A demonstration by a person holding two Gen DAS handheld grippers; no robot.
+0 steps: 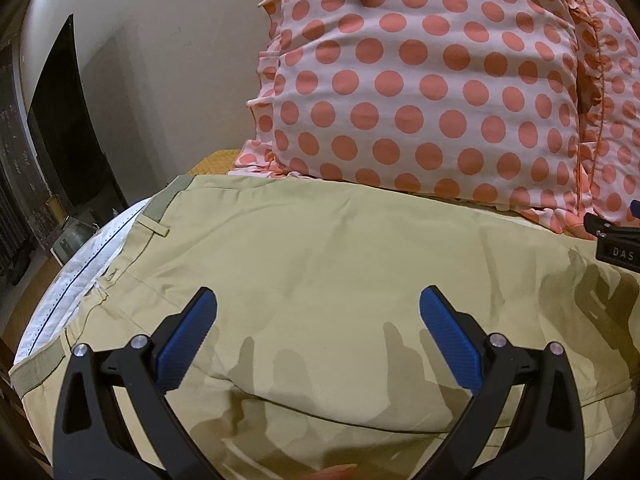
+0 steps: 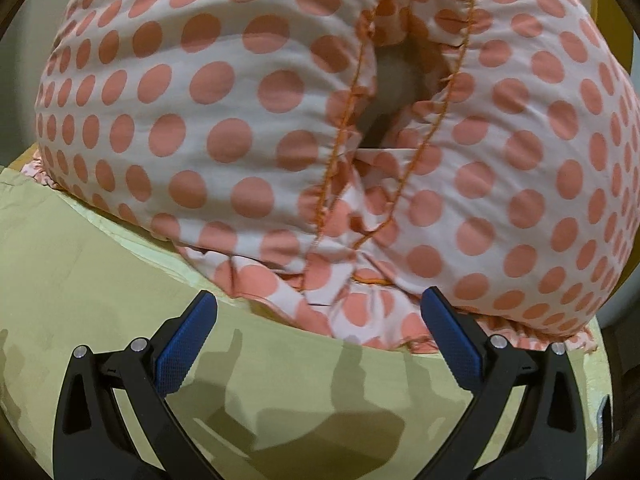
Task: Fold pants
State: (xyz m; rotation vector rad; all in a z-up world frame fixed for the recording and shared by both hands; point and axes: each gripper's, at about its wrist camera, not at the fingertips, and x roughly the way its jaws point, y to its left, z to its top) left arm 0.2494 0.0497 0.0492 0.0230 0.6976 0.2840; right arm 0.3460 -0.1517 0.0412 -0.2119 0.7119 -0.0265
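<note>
Pants: the khaki pants [image 1: 320, 248] lie spread across the bed, filling the lower half of both wrist views; in the right wrist view the same cloth [image 2: 120, 280] looks more yellow-green.
Waistband: at the left end in the left wrist view, a grey-green waistband [image 1: 164, 204] with a belt loop, and the white inner lining [image 1: 76, 276] turned out beside it.
Fold line: a long crease runs across the cloth low in the left wrist view, between the two fingers.
Left gripper: the left gripper [image 1: 318, 308] hangs over the middle of the pants, jaws wide apart, nothing between the blue pads [image 1: 188, 344]; I cannot tell whether the tips touch the cloth.
Right gripper: the right gripper [image 2: 320, 308] is over the far edge of the pants, just beside the pillows, jaws wide apart and holding nothing. Its black body also shows at the right edge of the left wrist view [image 1: 616, 240].
Pillows: two white pillows with coral polka dots and ruffled trim [image 2: 208, 120] stand side by side just behind the pants, their lower frills resting on the far edge of the cloth; the left one fills the top of the left wrist view [image 1: 420, 80].
Bed: a strip of yellow-orange bedcover [image 1: 216, 162] shows under the pillow's left corner.
Room: a pale wall [image 1: 168, 60] rises beyond the bed on the left, with dark furniture [image 1: 64, 128] against it.
</note>
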